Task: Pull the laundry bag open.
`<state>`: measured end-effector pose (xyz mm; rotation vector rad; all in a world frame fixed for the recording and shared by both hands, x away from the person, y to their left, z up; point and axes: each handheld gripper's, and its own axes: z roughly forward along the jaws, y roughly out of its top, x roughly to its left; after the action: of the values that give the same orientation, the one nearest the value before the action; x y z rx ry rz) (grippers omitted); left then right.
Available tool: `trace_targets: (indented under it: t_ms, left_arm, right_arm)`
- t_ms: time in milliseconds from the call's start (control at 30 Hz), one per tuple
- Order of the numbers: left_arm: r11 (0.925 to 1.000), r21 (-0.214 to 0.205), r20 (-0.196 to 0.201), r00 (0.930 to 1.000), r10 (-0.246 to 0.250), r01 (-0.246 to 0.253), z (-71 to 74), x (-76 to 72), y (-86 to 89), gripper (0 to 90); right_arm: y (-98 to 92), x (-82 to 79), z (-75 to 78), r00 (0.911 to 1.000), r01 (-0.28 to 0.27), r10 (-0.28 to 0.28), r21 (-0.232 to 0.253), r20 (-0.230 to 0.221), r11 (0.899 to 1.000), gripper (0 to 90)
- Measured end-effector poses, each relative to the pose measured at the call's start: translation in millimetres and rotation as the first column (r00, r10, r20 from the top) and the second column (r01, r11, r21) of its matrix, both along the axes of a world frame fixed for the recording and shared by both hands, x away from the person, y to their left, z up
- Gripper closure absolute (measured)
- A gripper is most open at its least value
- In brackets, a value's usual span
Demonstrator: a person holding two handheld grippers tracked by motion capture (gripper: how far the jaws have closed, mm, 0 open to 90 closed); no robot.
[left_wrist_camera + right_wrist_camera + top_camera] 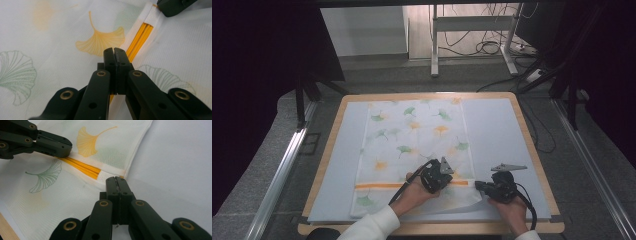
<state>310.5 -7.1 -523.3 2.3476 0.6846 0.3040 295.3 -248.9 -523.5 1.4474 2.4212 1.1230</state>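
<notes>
Right gripper: my hand comes in low at the near edge; jaws pressed together at the cloth's right hem, a grip on it I cannot confirm.
Left gripper: forearm angled in, jaws closed over the orange stripe.
Cloth: spread flat mid-desk, near corner folded.

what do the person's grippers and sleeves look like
Both the left gripper and right gripper are black with flat jaws and brass-coloured rivets, each topped by a grey three-cornered plate and trailing a black cable. The sleeves are white.
</notes>
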Motion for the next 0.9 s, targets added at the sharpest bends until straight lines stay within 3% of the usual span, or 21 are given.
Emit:
trace_targets:
  t_ms: [900]
  left_arm:
    - [0.9986,-0.027,-0.01,0.9989,0.046,-0.046,-2.6,-7.3,28.3,90.0]
  right_arm:
    - [0.4,-1.0,-0.4,0.9999,-0.004,0.004,-0.005,0.014,1.0,89.1]
